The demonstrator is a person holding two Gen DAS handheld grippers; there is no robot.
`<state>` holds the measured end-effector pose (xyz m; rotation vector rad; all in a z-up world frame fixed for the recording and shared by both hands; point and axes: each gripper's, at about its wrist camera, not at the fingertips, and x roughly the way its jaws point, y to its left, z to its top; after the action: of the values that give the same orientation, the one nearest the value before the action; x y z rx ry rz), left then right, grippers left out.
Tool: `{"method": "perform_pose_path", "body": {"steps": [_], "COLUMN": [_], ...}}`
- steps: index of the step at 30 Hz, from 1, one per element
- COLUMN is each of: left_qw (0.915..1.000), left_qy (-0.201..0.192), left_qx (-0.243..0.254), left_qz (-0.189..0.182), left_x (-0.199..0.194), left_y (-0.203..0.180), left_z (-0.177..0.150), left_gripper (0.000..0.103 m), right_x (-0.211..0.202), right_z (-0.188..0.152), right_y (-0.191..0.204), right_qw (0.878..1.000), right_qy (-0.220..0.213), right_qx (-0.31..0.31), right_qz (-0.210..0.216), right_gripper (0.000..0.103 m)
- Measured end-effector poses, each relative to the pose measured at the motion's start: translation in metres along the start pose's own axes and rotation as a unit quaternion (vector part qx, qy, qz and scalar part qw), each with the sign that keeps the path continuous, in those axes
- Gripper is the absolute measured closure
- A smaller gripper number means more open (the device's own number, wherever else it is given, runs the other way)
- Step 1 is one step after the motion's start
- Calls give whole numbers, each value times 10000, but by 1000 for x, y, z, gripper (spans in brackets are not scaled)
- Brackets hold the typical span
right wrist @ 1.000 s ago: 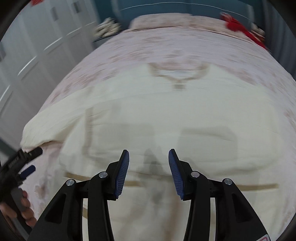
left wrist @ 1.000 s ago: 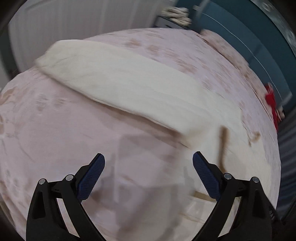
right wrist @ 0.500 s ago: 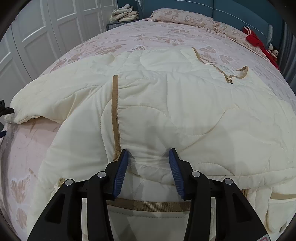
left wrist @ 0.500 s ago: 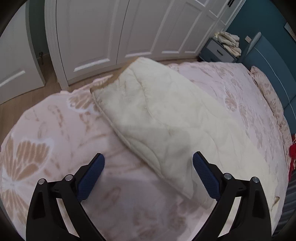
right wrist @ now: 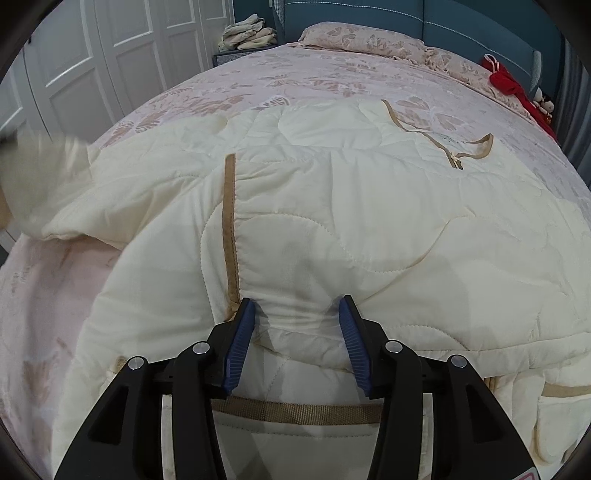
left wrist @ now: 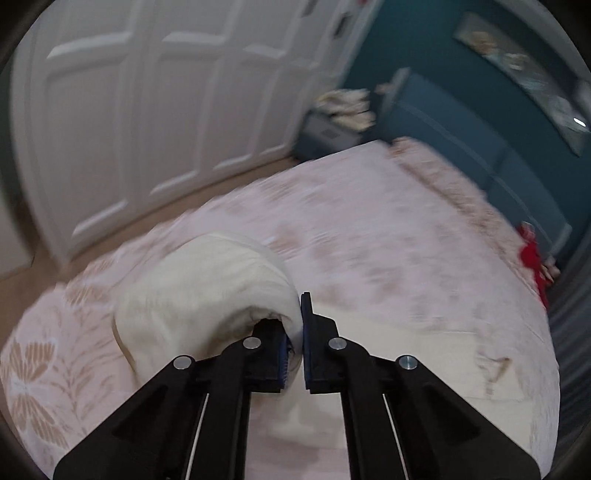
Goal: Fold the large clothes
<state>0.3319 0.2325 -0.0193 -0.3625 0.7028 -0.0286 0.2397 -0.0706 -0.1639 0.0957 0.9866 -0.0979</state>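
Note:
A large cream quilted jacket (right wrist: 332, 206) with tan trim lies spread on the pink floral bed (right wrist: 280, 74). My left gripper (left wrist: 295, 325) is shut on the end of its cream sleeve (left wrist: 207, 291), which it holds lifted off the bed; the sleeve shows blurred at the far left of the right wrist view (right wrist: 40, 173). My right gripper (right wrist: 297, 314) is partly open, its blue pads either side of a bunched fold at the jacket's near edge, beside the tan front strip (right wrist: 229, 221).
White wardrobe doors (left wrist: 147, 110) stand left of the bed. A nightstand with piled cloth (right wrist: 247, 33) is at the bed's far left. A teal headboard (right wrist: 461, 26), pillows and a red item (right wrist: 513, 85) lie at the far end.
My left gripper has closed on the sleeve end and lifted it, swinging toward the jacket. My right gripper has stayed at the jacket's near edge, with the fold bunched between its pads.

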Motion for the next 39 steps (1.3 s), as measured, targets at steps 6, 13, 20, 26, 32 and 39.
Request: {"method": "perform_pose_path", "body": {"steps": [6, 13, 20, 26, 32, 39], "left_qw": [9781, 9415, 9294, 9631, 9745, 9516], "left_qy": [-303, 1195, 2501, 1971, 1910, 2438], "left_qx": [1415, 2065, 1893, 850, -382, -1340], "left_qz": [-1497, -2381, -1943, -1623, -1118, -1309], "left_x": [-81, -61, -23, -37, 23, 86], "left_y": [-177, -307, -304, -233, -160, -118], "left_z": [-23, -163, -281, -236, -166, -169], "left_gripper": [99, 98, 39, 14, 14, 31], "right_x": [-63, -131, -171, -169, -142, -115], "right_z": [-14, -74, -125, -110, -97, -99], "right_y": [-52, -162, -244, -266, -307, -287], "right_qw": [9957, 9880, 9771, 9737, 9307, 9402], "right_qy": [-225, -391, -377, -611, -456, 167], "right_qx": [746, 1482, 1930, 2165, 3601, 3365], "right_qz": [493, -175, -814, -356, 454, 506], "right_gripper": [53, 48, 38, 28, 27, 30]}}
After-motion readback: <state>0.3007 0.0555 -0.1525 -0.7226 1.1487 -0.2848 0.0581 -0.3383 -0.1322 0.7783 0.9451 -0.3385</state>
